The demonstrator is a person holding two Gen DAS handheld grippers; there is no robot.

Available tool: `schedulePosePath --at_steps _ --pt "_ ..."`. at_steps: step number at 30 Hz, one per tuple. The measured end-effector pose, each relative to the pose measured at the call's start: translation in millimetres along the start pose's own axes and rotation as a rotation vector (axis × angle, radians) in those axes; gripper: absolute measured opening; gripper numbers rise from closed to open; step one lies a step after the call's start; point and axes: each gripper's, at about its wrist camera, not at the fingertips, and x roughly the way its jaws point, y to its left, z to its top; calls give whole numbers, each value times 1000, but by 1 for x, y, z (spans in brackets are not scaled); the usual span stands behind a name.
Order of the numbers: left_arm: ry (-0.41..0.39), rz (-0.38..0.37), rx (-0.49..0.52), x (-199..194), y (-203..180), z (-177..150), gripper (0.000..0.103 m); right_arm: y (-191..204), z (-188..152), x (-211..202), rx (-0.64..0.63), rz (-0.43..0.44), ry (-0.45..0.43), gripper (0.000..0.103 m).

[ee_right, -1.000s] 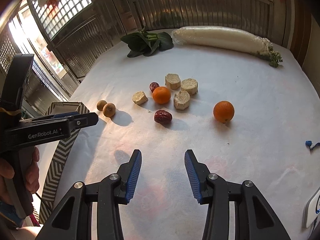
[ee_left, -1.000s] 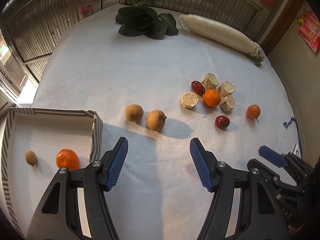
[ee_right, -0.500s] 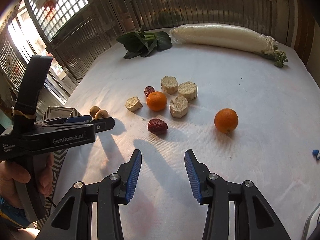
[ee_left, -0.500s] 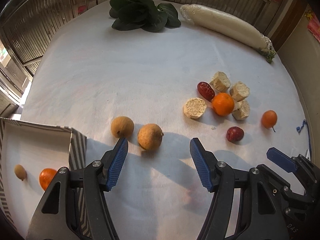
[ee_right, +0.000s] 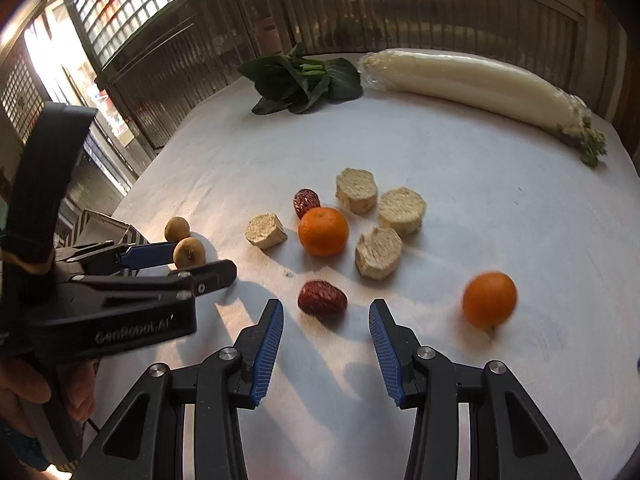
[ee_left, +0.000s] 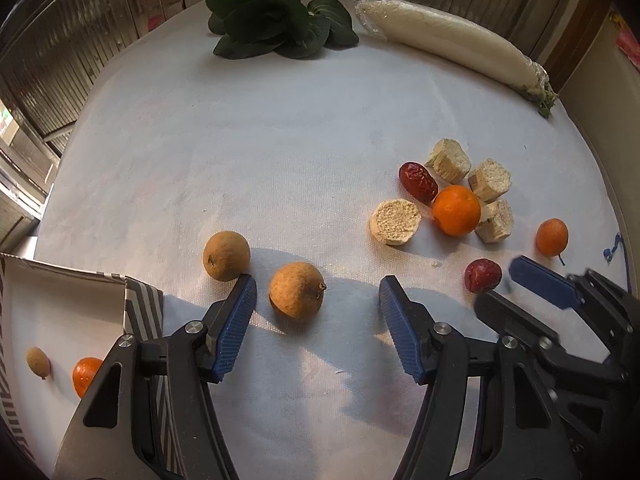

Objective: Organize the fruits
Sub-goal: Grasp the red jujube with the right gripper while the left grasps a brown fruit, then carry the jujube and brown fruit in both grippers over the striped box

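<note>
Fruits lay scattered on a white tablecloth (ee_left: 248, 152), and two were already in the striped box (ee_left: 60, 292) at 8 o'clock in the left wrist view: a small longan (ee_left: 38, 362) and an orange fruit (ee_left: 85, 372) half hidden behind the gripper's frame. The box itself was cut off by the frame edge.

Left gripper (ee_left: 316, 312) stood wide open, holding nothing; a brown longan (ee_left: 296, 289) lay between its blue fingertips, close to the left one and not touching it. A second longan (ee_left: 226, 255) sat just beyond that left tip, at 11 o'clock.

Right gripper (ee_right: 325, 334) was likewise wide open and empty, with a red date (ee_right: 322, 297) lying just ahead between its tips. At 3 o'clock from that date a small orange (ee_right: 489, 299) looked blurred.

Farther out, a larger orange (ee_right: 323, 231) sat in the middle of four pale cut chunks (ee_right: 378, 252), with a second red date (ee_right: 306, 202) touching it at 11 o'clock, partly hidden behind it.

Counted on the cloth: two longans, two dates, two oranges, four chunks.

At the far edge lay one bunch of dark leafy greens (ee_right: 304, 82) and, at 1 o'clock, one long white radish (ee_right: 476, 84) in plastic wrap.
</note>
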Motion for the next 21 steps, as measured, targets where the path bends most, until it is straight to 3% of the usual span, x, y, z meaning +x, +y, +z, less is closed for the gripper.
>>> schedulePosePath --at_steps 2,5,15,21 --pt "-6 14 12 0 0 -1 48 1 2 8 -4 -4 16 32" --pt "-11 16 8 -3 4 -1 27 4 0 10 -21 -23 12 27" --pt "-40 -15 6 -36 14 -14 27 2 -16 -24 4 -38 -18 27" --pt "-69 9 10 -62 18 -29 27 6 -26 -44 36 -34 -27 27"
